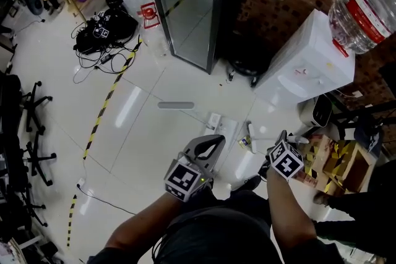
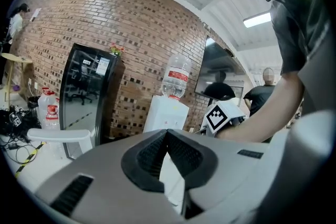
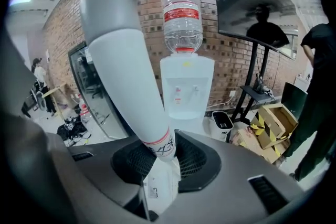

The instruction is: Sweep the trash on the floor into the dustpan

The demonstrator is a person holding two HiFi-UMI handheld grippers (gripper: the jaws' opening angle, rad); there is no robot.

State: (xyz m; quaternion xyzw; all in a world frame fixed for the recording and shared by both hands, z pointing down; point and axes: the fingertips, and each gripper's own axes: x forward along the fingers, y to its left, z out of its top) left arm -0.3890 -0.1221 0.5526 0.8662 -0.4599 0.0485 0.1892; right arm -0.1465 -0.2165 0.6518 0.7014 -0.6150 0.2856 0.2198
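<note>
My right gripper (image 3: 164, 160) is clenched on a white handle (image 3: 128, 71), grey at its top, which rises tilted just in front of the water dispenser (image 3: 186, 86). My left gripper (image 2: 167, 139) is pinched together on nothing, pointing towards that dispenser.

White tiled floor (image 1: 148, 139), cables (image 1: 93, 62), striped tape (image 1: 102, 111)
</note>
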